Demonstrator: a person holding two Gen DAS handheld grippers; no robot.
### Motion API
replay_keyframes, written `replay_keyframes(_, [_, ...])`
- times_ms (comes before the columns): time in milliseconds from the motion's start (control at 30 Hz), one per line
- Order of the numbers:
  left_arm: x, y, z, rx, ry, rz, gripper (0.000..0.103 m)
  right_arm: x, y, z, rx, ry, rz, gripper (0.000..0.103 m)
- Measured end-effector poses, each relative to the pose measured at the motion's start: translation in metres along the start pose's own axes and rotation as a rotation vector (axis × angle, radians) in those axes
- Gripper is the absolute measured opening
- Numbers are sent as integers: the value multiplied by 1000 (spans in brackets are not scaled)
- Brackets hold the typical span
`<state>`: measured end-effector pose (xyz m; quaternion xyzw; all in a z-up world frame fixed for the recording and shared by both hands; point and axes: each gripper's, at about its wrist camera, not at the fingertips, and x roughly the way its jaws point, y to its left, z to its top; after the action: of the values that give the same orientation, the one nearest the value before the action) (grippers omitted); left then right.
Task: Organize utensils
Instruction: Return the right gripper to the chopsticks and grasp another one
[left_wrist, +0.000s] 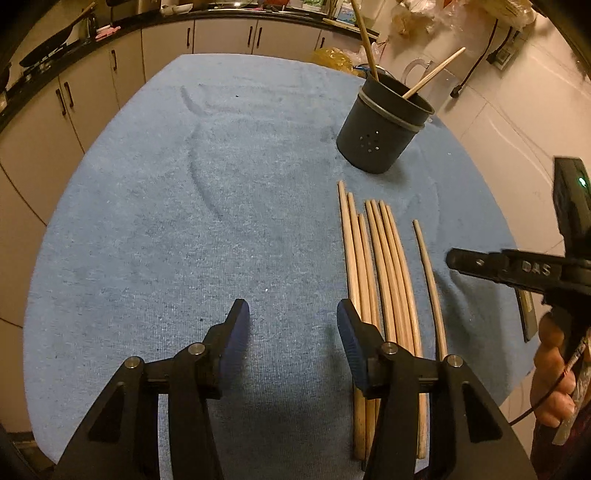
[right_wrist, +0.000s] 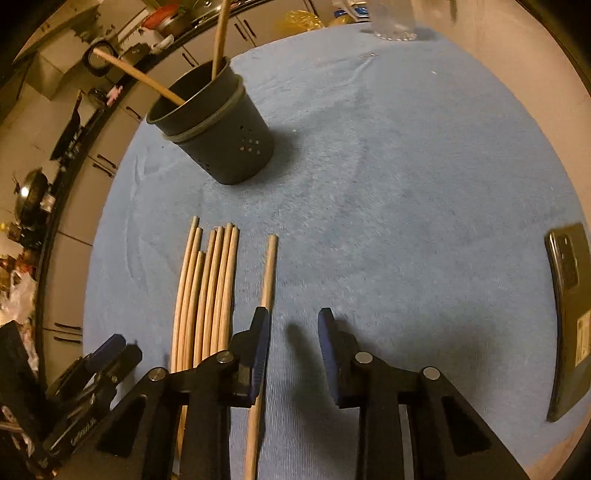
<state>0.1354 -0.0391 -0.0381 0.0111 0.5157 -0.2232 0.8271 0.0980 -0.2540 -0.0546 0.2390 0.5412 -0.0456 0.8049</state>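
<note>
the dark utensil holder (left_wrist: 382, 127) stands on the blue-towelled worktop (left_wrist: 221, 206) with two chopsticks (left_wrist: 432, 74) leaning inside. just in front of it lie a bundle of chopsticks (left_wrist: 380, 266) and, beside that, a single chopstick (right_wrist: 269, 273). the left tool (left_wrist: 293, 325) and right tool (right_wrist: 293, 332) both gape wide, holding nothing. a phone (right_wrist: 570, 317) lies far right of the holder.

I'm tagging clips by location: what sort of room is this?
Most likely a home kitchen: cabinets run under a dark counter holding a wok, and chopsticks lie beside a holder on a towel-covered table.
</note>
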Motion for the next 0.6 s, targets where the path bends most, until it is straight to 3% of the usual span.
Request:
replay_keyframes(133, [1, -2, 1, 15, 5, -12, 41, 15, 12, 5, -16, 31, -23, 29])
replay_keyframes(233, [2, -4, 4, 21, 15, -21, 28, 24, 22, 3, -48, 46, -43, 26])
replay_keyframes(267, [3, -5, 6, 22, 21, -28, 25, 24, 26, 2, -65, 33, -61, 24])
replay_keyframes(333, [6, -8, 11, 27, 30, -43, 21, 26, 29, 3, -80, 37, -83, 10])
replay_keyframes(500, [20, -17, 32, 39, 71, -96, 21, 18, 11, 3, -60, 1, -113, 8])
replay_keyframes(600, [35, -22, 47, 37, 105, -111, 21, 10, 1, 1, -37, -9, -88, 8])
